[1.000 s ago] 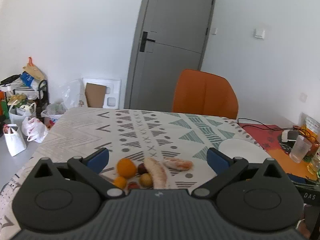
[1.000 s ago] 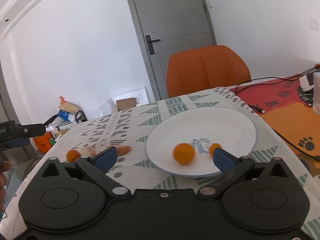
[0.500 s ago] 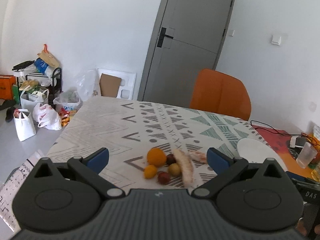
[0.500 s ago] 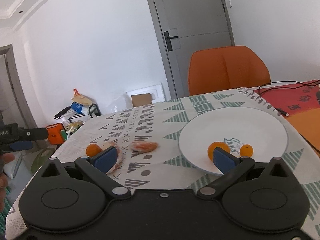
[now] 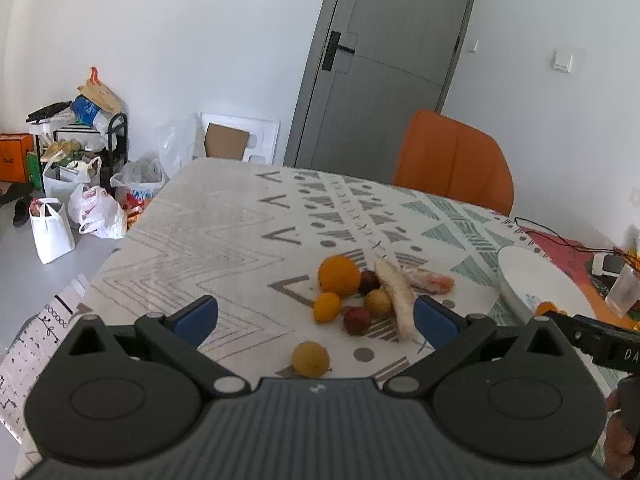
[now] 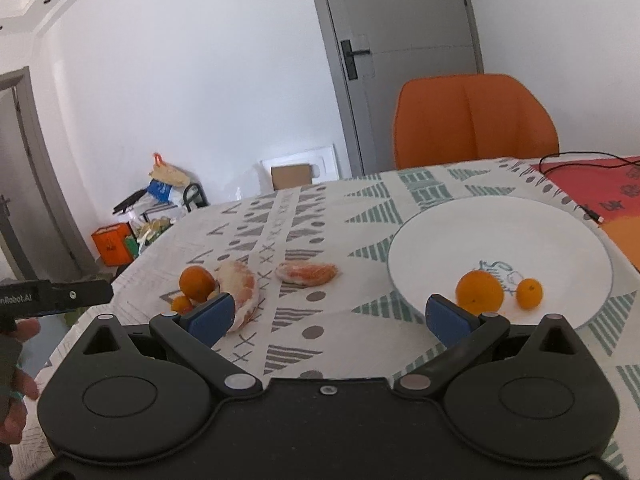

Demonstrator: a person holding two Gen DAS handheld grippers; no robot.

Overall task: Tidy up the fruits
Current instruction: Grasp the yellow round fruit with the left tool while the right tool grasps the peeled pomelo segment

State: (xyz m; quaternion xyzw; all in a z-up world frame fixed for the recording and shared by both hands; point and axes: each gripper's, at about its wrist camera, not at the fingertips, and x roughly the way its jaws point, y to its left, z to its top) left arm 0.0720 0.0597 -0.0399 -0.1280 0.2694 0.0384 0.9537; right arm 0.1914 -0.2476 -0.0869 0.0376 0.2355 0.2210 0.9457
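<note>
Left gripper (image 5: 316, 320) backed off; yellow fruit (image 5: 310, 358) revealed

Both grippers, left gripper (image 5: 316, 318) and right gripper (image 6: 328, 316), show black linkage arms, silver pivot screws, round embossed discs and blue fingertip pads (image 6: 211, 316); the left body is ribbed grey.

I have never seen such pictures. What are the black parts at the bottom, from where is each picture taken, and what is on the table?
The black parts are tools, not a robot: a person holds one hand-held gripper in each hand, each with a camera looking along its two blue-tipped fingers. One picture comes from the left hand-held gripper, the other from the right hand-held gripper. Both are open and hold nothing. On the patterned table lies a cluster of fruit: a large orange, smaller round fruits, and two pale peeled pieces. The white plate holds two oranges, one large and one small.
</note>
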